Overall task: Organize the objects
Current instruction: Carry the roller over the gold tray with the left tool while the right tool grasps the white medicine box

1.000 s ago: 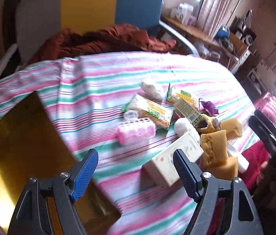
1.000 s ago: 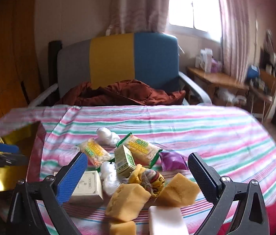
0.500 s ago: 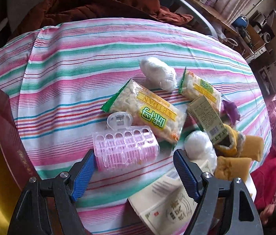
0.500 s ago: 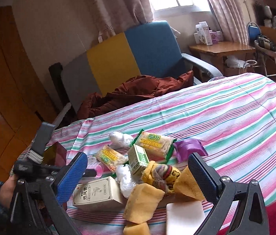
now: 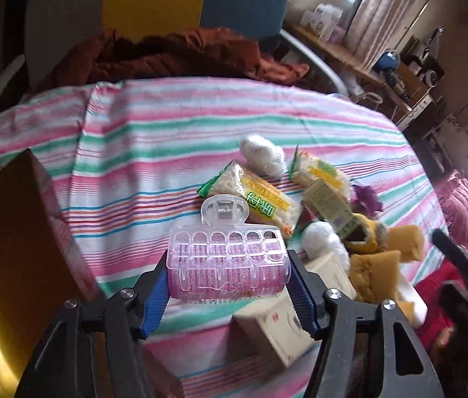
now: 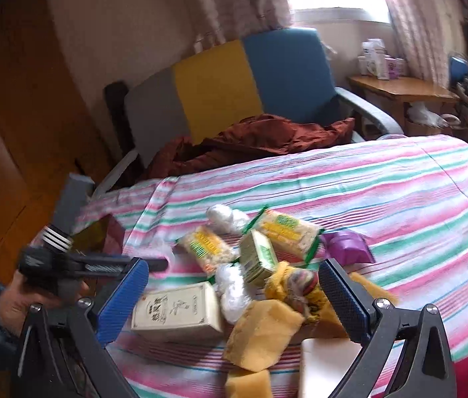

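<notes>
My left gripper (image 5: 229, 293) is shut on a pink plastic hair roller with a clear clip (image 5: 229, 262) and holds it above the striped tablecloth (image 5: 154, 152). A pile lies to its right: two yellow-green snack packs (image 5: 260, 199), a green carton (image 5: 328, 205), white balls (image 5: 262, 156), a cream box (image 5: 277, 328) and yellow sponges (image 5: 376, 265). My right gripper (image 6: 234, 298) is open and empty above the same pile, over the cream box (image 6: 176, 310) and a sponge (image 6: 262, 331). The left gripper's body shows at the left of the right wrist view (image 6: 78, 265).
A gold-lined dark red box (image 5: 8, 265) sits open at the table's left edge. A purple wrapper (image 6: 345, 247) lies right of the pile. A chair with a brown-red jacket (image 6: 254, 139) stands behind the table. A white block (image 6: 327, 364) lies at the front.
My left gripper closed on the pink hair roller and lifted it off the cloth. The right gripper stayed open over the pile with a small shift in view.
</notes>
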